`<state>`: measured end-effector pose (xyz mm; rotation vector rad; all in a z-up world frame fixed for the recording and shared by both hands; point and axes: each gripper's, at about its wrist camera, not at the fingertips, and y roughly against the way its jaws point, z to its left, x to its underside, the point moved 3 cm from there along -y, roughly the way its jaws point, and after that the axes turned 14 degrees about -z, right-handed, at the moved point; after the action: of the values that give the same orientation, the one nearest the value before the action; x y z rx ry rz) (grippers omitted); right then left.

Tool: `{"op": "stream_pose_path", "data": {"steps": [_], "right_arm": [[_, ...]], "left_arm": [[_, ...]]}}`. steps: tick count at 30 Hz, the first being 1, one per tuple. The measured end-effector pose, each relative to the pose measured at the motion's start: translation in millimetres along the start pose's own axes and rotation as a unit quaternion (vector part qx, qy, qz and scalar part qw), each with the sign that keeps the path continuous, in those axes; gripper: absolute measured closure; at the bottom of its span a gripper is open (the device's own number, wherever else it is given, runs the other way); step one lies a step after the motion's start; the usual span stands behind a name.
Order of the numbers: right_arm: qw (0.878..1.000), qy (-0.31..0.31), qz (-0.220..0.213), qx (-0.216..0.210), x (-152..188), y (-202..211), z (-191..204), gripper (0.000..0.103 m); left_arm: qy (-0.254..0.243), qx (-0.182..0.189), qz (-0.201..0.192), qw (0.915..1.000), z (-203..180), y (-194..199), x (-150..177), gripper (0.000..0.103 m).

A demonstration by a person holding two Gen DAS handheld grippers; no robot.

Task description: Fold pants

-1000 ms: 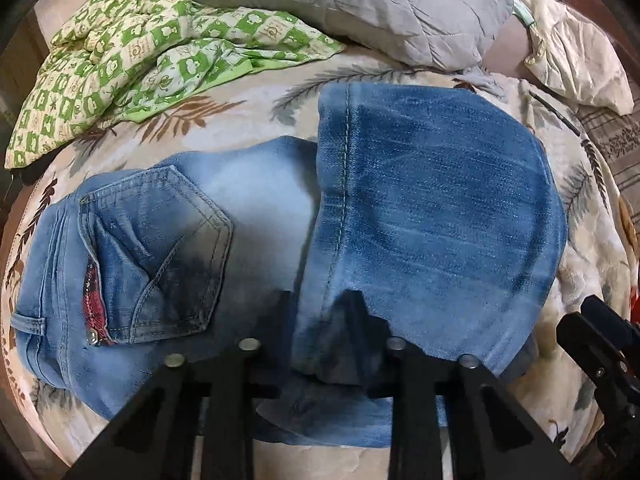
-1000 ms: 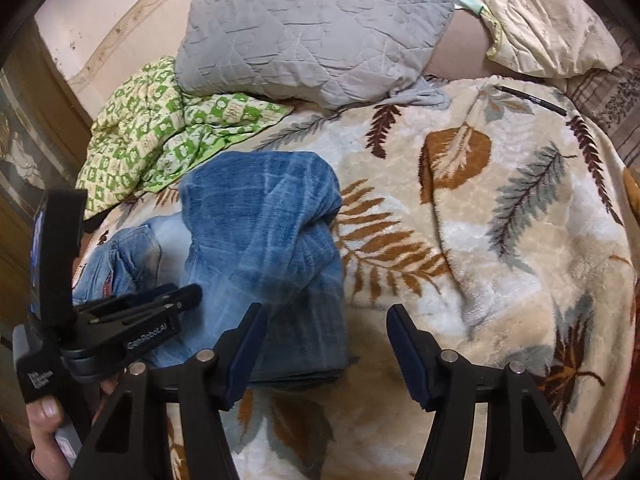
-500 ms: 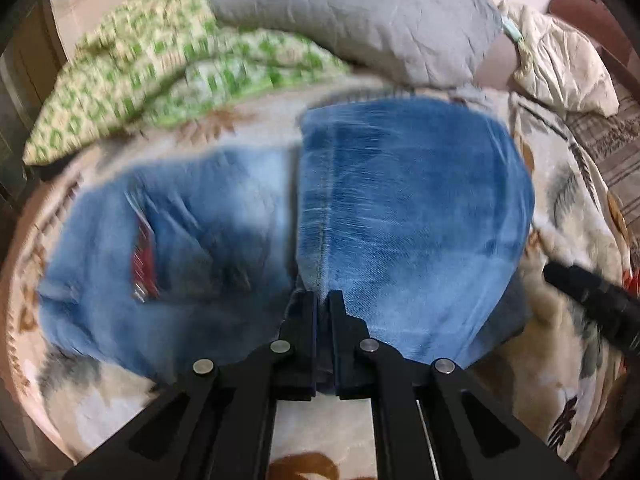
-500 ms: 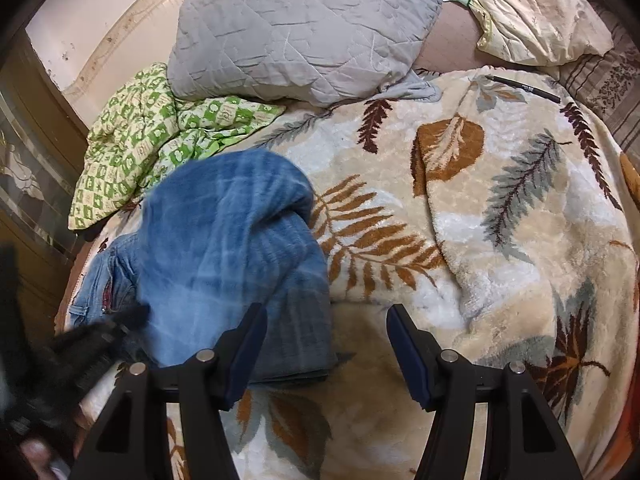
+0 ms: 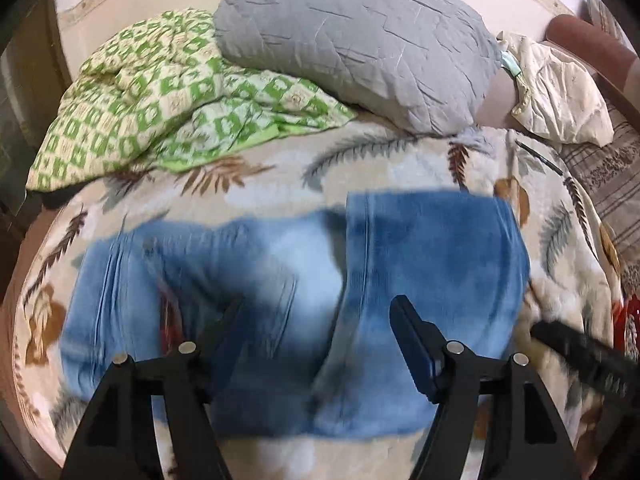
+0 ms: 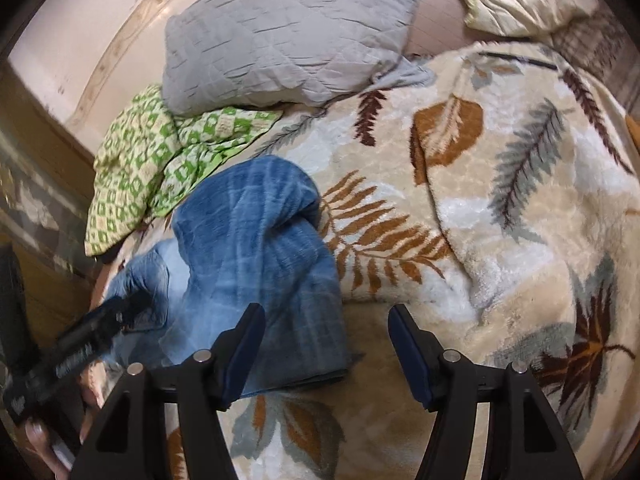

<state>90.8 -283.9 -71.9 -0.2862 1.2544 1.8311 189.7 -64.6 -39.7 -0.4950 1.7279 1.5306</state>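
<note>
Faded blue denim jeans lie folded on the cream leaf-print fleece blanket, legs doubled over the seat. Above them, the left gripper is opening its jaws, gripping nothing. The right gripper hovers open and empty beside the fold.

We see the blue jeans lying flat on the bed, on its leaf-patterned blanket. Their legs are folded back over the paler seat part, forming a darker layered stack. A back pocket and a red tag show on the uncovered end, blurred in the left wrist view.
</note>
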Motion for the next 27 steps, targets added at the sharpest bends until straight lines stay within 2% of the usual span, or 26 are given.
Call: {"op": "stream_pose_path", "data": {"steps": [4, 7, 11, 12, 13, 14, 15, 16, 17, 18, 20, 22, 23, 25, 27], "right_arm": [[1.000, -0.017, 0.000, -0.005, 2, -2, -4, 0.031], [1.000, -0.006, 0.008, -0.009, 4, -6, -1, 0.027], [0.999, 0.021, 0.030, -0.016, 10, -16, 9, 0.027], [0.999, 0.029, 0.030, -0.012, 11, -18, 10, 0.027], [0.999, 0.042, 0.031, 0.002, 12, -23, 11, 0.027], [0.998, 0.051, 0.038, 0.014, 13, -28, 10, 0.027], [0.998, 0.048, 0.045, 0.005, 15, -33, 9, 0.027], [0.998, 0.040, 0.053, -0.005, 17, -37, 7, 0.029], [0.998, 0.036, 0.058, -0.009, 17, -38, 6, 0.034], [0.997, 0.033, 0.062, -0.012, 17, -39, 5, 0.035], [0.997, 0.033, 0.068, -0.018, 15, -42, 6, 0.035], [0.997, 0.026, 0.072, -0.028, 16, -46, 7, 0.035], [0.996, 0.025, 0.073, -0.032, 17, -48, 9, 0.036], [0.995, 0.029, 0.083, -0.040, 21, -50, 14, 0.063], [0.996, 0.041, 0.074, -0.032, 20, -42, 17, 0.075]], "left_arm": [[0.019, 0.005, 0.027, 0.9994, 3, -36, -21, 0.031], [0.029, 0.011, 0.031, 0.9990, 5, -54, -25, 0.031], [0.045, 0.059, 0.049, 0.9960, -6, -76, -24, 0.032], [0.038, 0.062, 0.055, 0.9959, -11, -83, -20, 0.037], [0.029, 0.066, 0.058, 0.9958, -17, -88, -16, 0.070], [0.024, 0.076, 0.066, 0.9947, -21, -91, -12, 0.094], [0.021, 0.077, 0.071, 0.9943, -24, -91, -9, 0.094], [0.015, 0.071, 0.058, 0.9957, -25, -85, -10, 0.096], [0.000, 0.061, 0.044, 0.9972, -23, -74, -13, 0.101], [0.002, 0.050, 0.036, 0.9981, -18, -64, -16, 0.101], [0.038, 0.042, 0.022, 0.9982, 5, -39, -23, 0.101], [0.049, 0.018, 0.027, 0.9983, 22, -34, -18, 0.101], [0.040, 0.000, 0.044, 0.9983, 25, -41, -7, 0.101], [0.032, -0.010, 0.069, 0.9971, 24, -55, 8, 0.101], [0.045, -0.012, 0.060, 0.9971, 25, -54, 12, 0.101]]}}
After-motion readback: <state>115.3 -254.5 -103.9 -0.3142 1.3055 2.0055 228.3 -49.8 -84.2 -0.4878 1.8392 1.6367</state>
